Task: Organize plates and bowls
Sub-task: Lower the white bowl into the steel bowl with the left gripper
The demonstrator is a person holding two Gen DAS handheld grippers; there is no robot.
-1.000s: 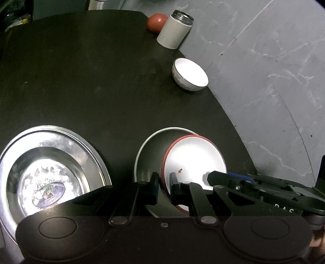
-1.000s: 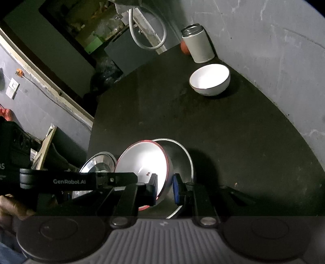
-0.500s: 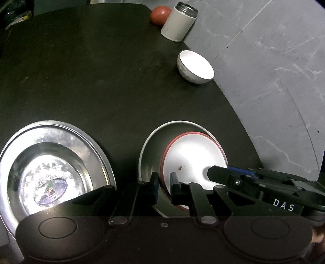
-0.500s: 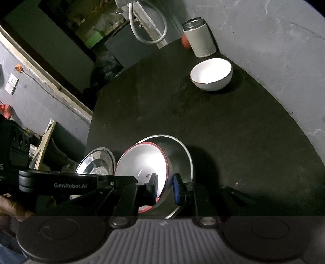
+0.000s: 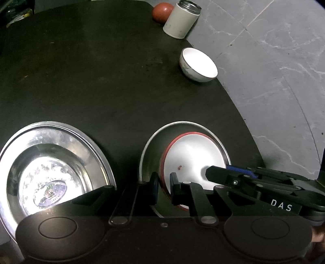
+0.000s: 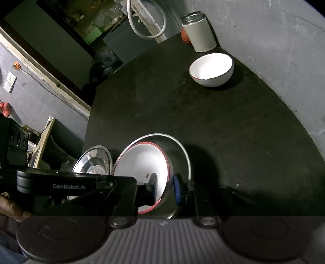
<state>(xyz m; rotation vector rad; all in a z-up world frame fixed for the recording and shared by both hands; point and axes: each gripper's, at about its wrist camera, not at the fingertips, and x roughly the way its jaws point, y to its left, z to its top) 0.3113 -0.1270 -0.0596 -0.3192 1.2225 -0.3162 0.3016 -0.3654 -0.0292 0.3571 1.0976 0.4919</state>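
Note:
A white bowl with a red rim [image 5: 189,154] lies tilted inside a steel dish [image 5: 150,148] at the near right of the dark table [image 5: 91,71]. My left gripper [image 5: 164,187] is shut on the bowl's near left rim. In the right wrist view my right gripper [image 6: 165,185] is shut on the opposite rim of the same bowl [image 6: 142,162], one finger inside and the blue pad outside. The steel dish [image 6: 183,154] rests on the table under it.
A large steel plate [image 5: 20,146] sits at the near left. A small white bowl [image 5: 198,65] stands by the table's right edge. Behind it are a white canister [image 5: 180,20] and a red round object [image 5: 161,12]. Grey floor [image 5: 274,81] lies beyond the edge.
Both grippers keep their hold on the red-rimmed bowl in the same spot. The right gripper's fingers stand a touch further apart.

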